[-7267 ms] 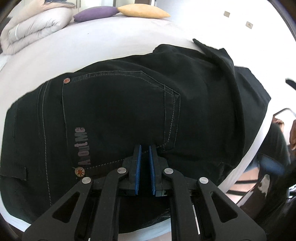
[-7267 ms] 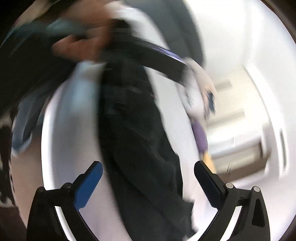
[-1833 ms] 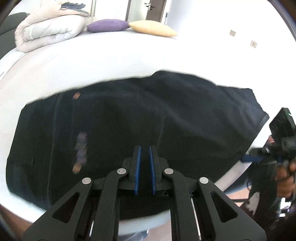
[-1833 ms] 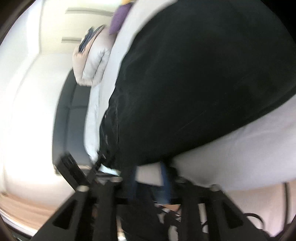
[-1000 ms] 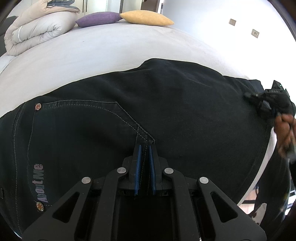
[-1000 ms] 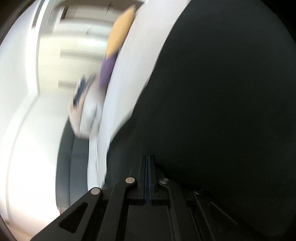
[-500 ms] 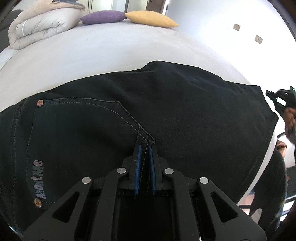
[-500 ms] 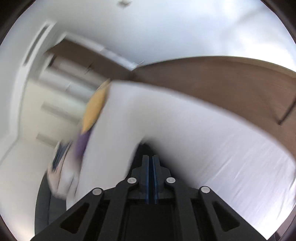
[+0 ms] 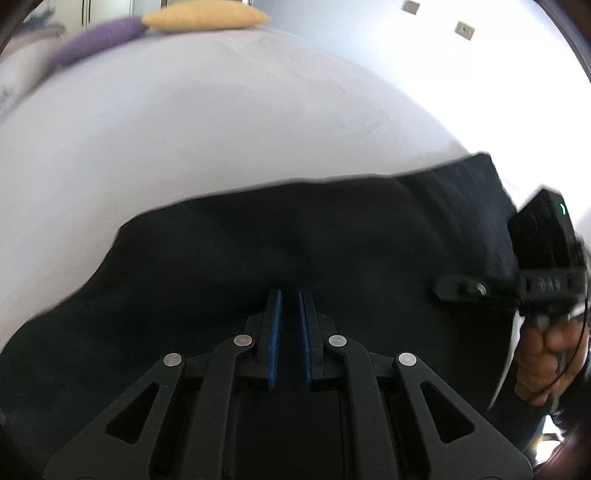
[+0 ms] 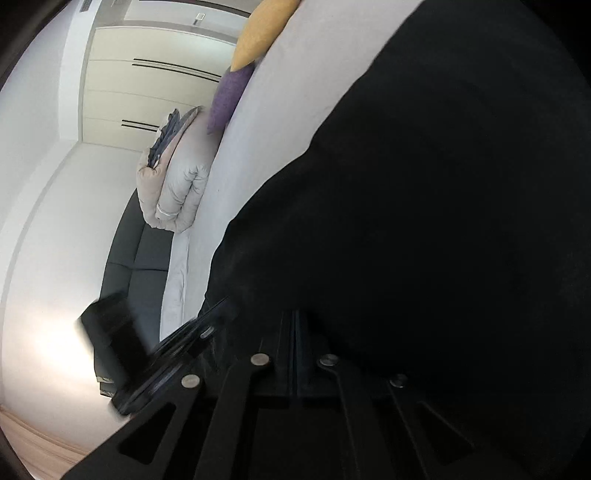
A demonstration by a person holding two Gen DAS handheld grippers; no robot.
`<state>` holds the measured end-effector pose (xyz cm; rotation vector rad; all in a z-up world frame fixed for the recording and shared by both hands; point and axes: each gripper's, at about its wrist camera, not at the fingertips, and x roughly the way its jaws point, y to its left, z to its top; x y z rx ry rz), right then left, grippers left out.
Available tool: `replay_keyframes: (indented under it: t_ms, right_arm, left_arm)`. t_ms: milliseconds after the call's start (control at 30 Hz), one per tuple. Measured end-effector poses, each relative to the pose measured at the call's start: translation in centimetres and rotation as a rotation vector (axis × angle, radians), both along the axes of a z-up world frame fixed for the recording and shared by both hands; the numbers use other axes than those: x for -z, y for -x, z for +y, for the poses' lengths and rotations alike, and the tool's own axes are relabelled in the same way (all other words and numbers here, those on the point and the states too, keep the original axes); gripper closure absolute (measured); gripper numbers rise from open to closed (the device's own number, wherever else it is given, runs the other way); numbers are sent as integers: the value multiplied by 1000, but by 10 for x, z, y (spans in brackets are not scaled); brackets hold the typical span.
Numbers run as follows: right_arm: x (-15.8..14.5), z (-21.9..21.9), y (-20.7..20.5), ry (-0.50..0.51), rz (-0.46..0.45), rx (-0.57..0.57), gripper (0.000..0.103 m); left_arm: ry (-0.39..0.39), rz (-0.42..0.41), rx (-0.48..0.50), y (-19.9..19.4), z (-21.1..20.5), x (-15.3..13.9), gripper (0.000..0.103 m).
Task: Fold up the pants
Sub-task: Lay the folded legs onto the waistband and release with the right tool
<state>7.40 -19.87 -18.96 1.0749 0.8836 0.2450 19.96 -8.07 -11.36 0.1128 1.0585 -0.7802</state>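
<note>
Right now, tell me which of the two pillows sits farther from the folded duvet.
The yellow pillow. The purple pillow lies between it and the folded duvet.

The black denim pants [image 9: 332, 251] run off the left and bottom edges of the left wrist view, and their far edge is smeared by blur. In the right wrist view, dark cloth swallows the right tongs [image 10: 295, 332], so their tips cannot be made out. There the left tongs [image 10: 162, 362] are a blurred streak. The purple cushion [image 9: 96, 40] is blurred.
</note>
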Motion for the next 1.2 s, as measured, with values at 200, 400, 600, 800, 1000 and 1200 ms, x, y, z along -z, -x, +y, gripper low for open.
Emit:
replay_keyframes:
  t_ms: [200,400,600,800,1000,1200]
  right_arm:
    - [-1,-2,3,20,-5,28,103]
    - [-6,-6,8,53,-6,43,103]
    - [-12,0,2,90,-18,53,103]
    - [-18,10,-4,101,-19,55,103]
    - [-22,16,-9,122,-24,52,103]
    - [-25,22,-14,140,-29,51,103]
  left_arm:
    - [243,161,-95,-55,48,18,98]
    - [286,136,-297,-74,111,17,98]
    - [276,-12,-448,-17,168,-29,98]
    - [253,-50,-422,52,193,-17,98]
    - [303,28,-498,57,262,21,98]
    - [270,-13,-447,45,282,17,99]
